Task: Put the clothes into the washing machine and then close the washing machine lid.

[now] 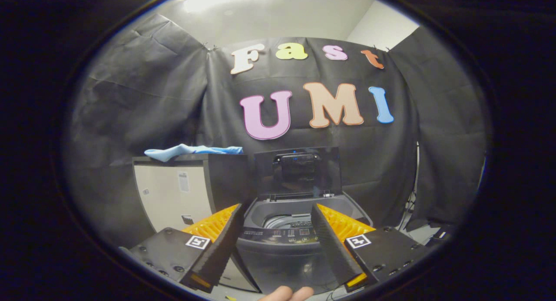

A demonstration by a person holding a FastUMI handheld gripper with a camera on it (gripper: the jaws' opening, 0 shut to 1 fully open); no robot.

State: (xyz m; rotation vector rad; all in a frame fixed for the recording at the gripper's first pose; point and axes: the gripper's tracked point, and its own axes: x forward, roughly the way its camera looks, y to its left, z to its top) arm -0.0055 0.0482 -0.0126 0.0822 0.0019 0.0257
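- Gripper view gave us the tongs (276, 214) spread wide, with nothing between the two fingers and nothing in their grasp.
- We saw the washing machine (284, 244) just ahead of the fingers, its body framed in the gap between them and its control strip running across the front of the top.
- We found its lid (297, 170) raised, standing nearly upright at the back of the machine, so the round tub opening (282, 218) lay uncovered below it.
- We could not tell whether anything lay inside the tub; only its rim and a little of the drum showed.
- We noted the clothes, a light blue cloth (191, 151), lying flat and crumpled on top of a pale cabinet (173, 192) that stood just beside the machine, on the far side of one finger.
- We saw the cloth well apart from the fingers and untouched by them.
- We made out a fingertip or two of a hand (286, 293) at the base of the tongs, below the machine.
- We saw black cloth walls hanging behind the cabinet and the machine.
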